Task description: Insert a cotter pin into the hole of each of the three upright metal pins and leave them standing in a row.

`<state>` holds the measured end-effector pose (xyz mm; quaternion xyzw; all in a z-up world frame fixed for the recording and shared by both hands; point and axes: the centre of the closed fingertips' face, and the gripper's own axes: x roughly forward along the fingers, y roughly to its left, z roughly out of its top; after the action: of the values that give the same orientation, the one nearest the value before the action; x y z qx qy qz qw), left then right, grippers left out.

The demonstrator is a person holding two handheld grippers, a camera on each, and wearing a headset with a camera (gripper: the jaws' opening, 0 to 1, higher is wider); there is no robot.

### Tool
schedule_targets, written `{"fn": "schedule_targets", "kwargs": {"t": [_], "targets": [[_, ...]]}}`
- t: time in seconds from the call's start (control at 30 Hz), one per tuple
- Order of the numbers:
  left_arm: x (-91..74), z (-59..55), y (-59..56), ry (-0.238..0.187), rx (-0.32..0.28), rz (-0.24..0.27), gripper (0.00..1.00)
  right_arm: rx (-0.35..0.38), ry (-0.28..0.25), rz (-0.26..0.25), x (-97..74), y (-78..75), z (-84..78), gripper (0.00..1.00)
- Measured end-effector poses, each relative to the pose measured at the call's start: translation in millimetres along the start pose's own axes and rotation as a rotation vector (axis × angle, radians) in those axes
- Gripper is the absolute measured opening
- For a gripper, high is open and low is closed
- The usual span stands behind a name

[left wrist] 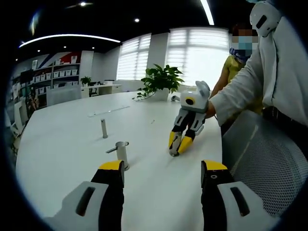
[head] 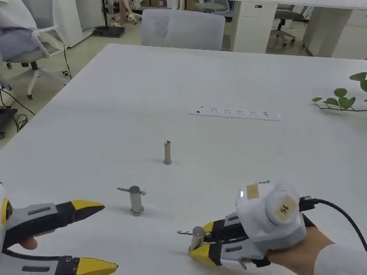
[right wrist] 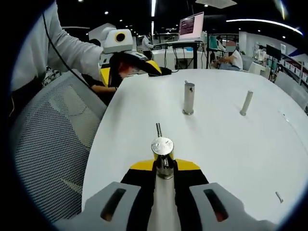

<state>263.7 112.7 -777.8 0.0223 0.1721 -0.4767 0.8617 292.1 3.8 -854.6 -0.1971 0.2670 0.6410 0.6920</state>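
Three metal pins are on the white table (head: pixel 114 103). The far pin (head: pixel 167 152) (left wrist: pixel 104 128) (right wrist: pixel 246 103) stands upright with nothing through it. The middle pin (head: pixel 136 200) (left wrist: pixel 121 154) (right wrist: pixel 188 97) stands upright with a cotter pin across its top. My right gripper (head: pixel 199 245) (left wrist: pixel 175 150) (right wrist: pixel 163 166) is shut on the near pin (head: pixel 198 234) (right wrist: pixel 162 153), and a cotter pin (head: pixel 183 232) (right wrist: pixel 158 130) sticks out of that pin's head. My left gripper (head: pixel 94 236) (left wrist: pixel 162 168) (right wrist: pixel 132 62) is open and holds nothing, left of the middle pin.
A loose cotter pin (head: pixel 263 182) (right wrist: pixel 279 196) lies on the table behind my right gripper. A white power strip (head: pixel 238 113) lies farther back, with plant leaves (head: pixel 344 97) at the right edge. A chair (head: pixel 182 28) stands at the far side.
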Motion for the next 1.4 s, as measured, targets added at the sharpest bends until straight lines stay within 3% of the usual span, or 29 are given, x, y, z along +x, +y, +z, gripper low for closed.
{"fn": "schedule_targets", "kwargs": {"t": [0.57, 1.0, 1.4], "targets": [[-0.7, -3.2, 4.0, 0.001, -0.001, 0.018, 0.64, -0.054, -0.009, -0.029, 0.7, -16.1, 1.9, 0.12], [-3.5, -5.6, 6.6, 0.002, -0.014, 0.031, 0.64, -0.035, -0.059, -0.056, 9.3, -43.6, 22.1, 0.12], [-6.6, -5.8, 8.3, 0.002, -0.02, 0.045, 0.63, -0.03, -0.07, -0.067, 16.5, -62.2, 32.0, 0.12]]}}
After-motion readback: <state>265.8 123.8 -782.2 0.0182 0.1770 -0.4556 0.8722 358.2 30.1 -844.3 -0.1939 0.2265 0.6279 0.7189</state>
